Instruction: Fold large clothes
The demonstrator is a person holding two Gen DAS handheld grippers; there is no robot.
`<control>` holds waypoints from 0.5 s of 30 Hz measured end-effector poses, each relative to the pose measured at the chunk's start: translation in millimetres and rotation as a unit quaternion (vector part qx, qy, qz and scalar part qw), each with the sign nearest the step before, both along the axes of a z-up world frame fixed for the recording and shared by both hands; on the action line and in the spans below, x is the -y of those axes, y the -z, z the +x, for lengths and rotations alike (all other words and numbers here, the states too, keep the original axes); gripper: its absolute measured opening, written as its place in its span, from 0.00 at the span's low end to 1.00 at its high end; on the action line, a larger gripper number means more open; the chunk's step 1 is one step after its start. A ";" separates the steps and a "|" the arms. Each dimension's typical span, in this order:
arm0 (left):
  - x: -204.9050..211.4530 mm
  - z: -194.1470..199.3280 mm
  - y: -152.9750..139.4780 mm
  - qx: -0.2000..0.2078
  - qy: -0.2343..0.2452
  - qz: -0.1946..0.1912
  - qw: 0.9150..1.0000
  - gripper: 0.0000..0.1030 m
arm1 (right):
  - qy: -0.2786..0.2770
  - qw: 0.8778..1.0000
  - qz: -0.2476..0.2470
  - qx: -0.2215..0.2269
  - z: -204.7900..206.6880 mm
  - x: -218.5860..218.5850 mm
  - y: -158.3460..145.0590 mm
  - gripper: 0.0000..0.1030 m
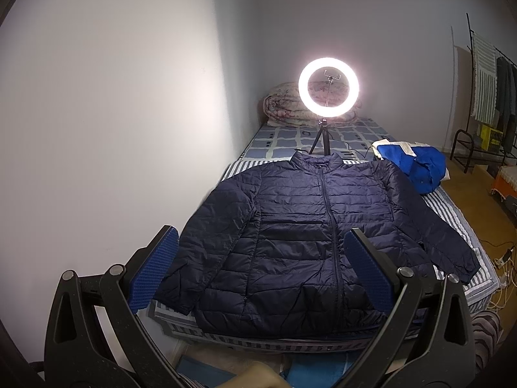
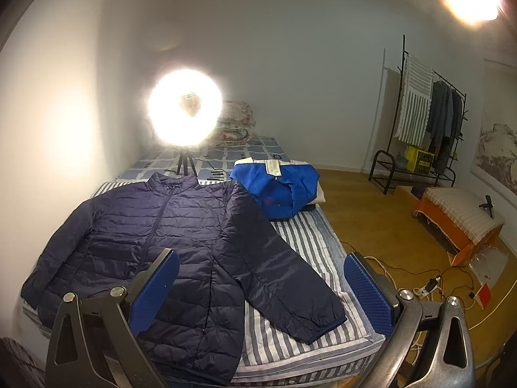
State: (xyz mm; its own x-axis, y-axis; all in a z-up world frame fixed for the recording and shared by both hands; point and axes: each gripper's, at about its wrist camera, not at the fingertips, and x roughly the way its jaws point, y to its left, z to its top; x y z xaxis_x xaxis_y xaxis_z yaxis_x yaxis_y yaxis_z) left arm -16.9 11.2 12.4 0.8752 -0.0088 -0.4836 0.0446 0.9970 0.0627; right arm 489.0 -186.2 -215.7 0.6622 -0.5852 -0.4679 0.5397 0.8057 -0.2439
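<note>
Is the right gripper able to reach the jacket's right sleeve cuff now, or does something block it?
Probably yes. The right gripper is open and holds nothing, and the cuff lies flat on the striped bed just ahead of it, uncovered. The blue garment sits farther back, apart from the cuff.
</note>
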 end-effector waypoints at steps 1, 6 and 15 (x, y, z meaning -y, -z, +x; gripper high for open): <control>-0.3 0.3 0.3 0.000 0.000 0.000 1.000 1.00 | -0.001 1.000 -0.001 0.001 -1.3 0.2 0.7 1.00; -2.1 0.3 -0.5 0.000 -0.001 -0.001 1.000 1.00 | -0.003 1.000 -0.003 0.002 0.2 -2.2 0.4 1.00; -3.7 2.2 0.7 -0.001 0.000 -0.002 1.000 1.00 | -0.005 1.000 -0.003 0.002 1.2 -3.5 0.3 1.00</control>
State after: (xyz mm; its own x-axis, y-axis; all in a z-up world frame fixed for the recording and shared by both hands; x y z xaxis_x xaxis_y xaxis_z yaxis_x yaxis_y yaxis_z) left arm -14.7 14.9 11.7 0.8744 -0.0102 -0.4851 0.0441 0.9973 0.0584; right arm 490.2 -182.6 -215.9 0.6693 -0.5823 -0.4615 0.5332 0.8090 -0.2476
